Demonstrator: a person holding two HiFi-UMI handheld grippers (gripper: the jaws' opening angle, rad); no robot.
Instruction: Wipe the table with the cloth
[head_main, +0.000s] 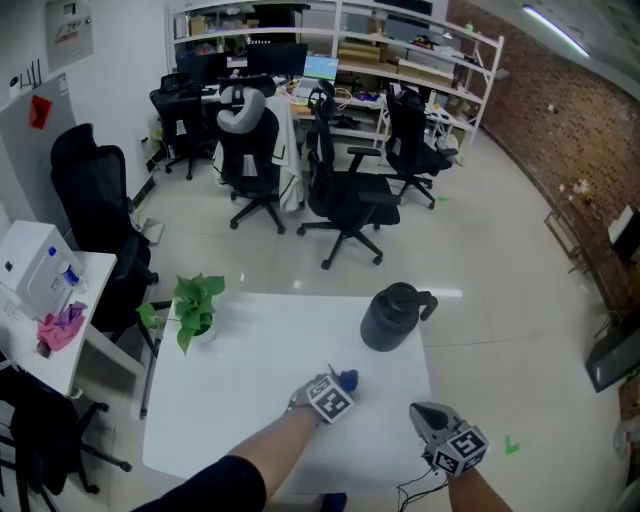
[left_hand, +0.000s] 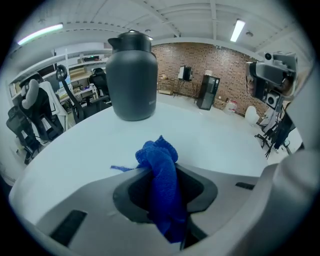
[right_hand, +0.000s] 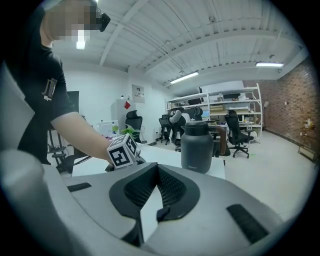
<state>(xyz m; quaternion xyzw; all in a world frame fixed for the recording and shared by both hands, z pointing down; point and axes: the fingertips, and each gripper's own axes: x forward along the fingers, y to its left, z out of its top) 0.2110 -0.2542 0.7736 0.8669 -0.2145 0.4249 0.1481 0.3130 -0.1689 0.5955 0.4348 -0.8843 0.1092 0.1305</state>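
Note:
A blue cloth (left_hand: 161, 165) is bunched between the jaws of my left gripper (left_hand: 159, 175), which is shut on it; its end sticks out onto the white table (left_hand: 210, 135). In the head view this gripper (head_main: 338, 387) is over the table's near middle, and the cloth (head_main: 348, 379) shows at its tip. My right gripper (head_main: 428, 418) hovers at the table's near right corner. In the right gripper view its jaws (right_hand: 156, 166) meet at the tips with nothing between them, and the left gripper's marker cube (right_hand: 122, 150) sits ahead to the left.
A dark grey jug (head_main: 393, 317) with a handle stands at the table's far right, just ahead of the cloth (left_hand: 131, 75). A small potted plant (head_main: 195, 308) stands at the far left edge. Office chairs (head_main: 345, 195) are beyond the table, and a side table (head_main: 50, 300) is on the left.

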